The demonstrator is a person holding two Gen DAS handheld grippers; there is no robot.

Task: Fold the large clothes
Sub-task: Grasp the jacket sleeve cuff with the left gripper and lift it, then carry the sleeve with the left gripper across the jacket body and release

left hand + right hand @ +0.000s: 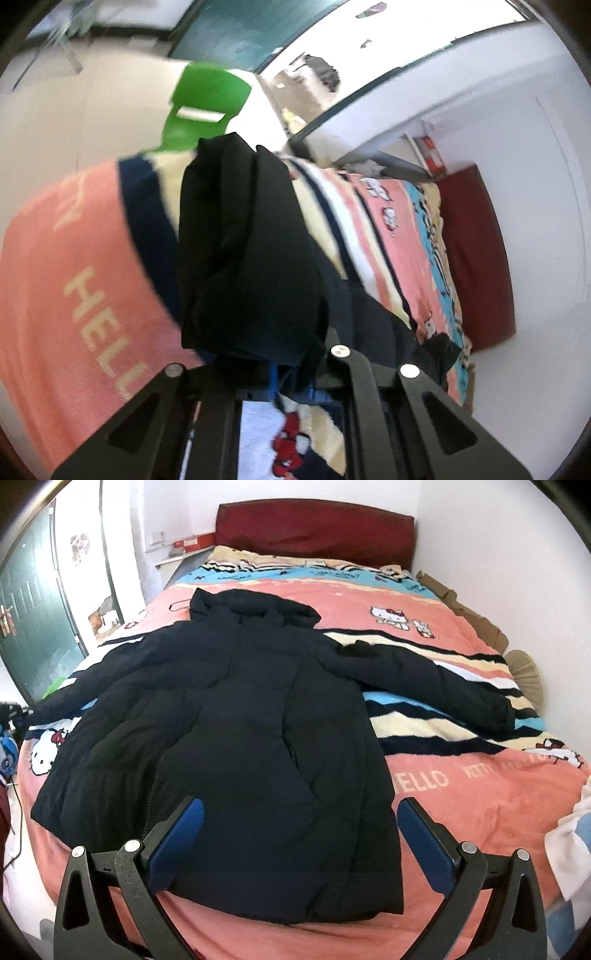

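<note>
Right now my left gripper [275, 363] is clenched on a bunched fold of the black jacket [229, 746]; its dark, smooth cloth rises in a lumpy heap from between my fingers toward 12 o'clock in the left wrist view, and which part of the jacket it is I cannot tell. My right gripper [301, 834] is released, its blue, finely dimpled pads [424, 840] standing wide on either side of the jacket's bottom hem without touching it. From there the jacket lies spread flat on the bed [480, 801], puffy and quilted in broad soft panels, hood [255, 607] at 12 o'clock, one sleeve [436, 679] stretched out toward 3 o'clock, the other trailing toward 9 o'clock. A zip line runs up its left half. Under it is a fleecy blanket [461, 627] in salmon pink with cream, navy and sky-blue stripes and white cartoon cats; cream letters at 4 o'clock read "HELLO". A dark red padded headboard [314, 531] stands at 12 o'clock. In the left wrist view a glossy green plastic chair [201, 110] stands at 11 o'clock.
</note>
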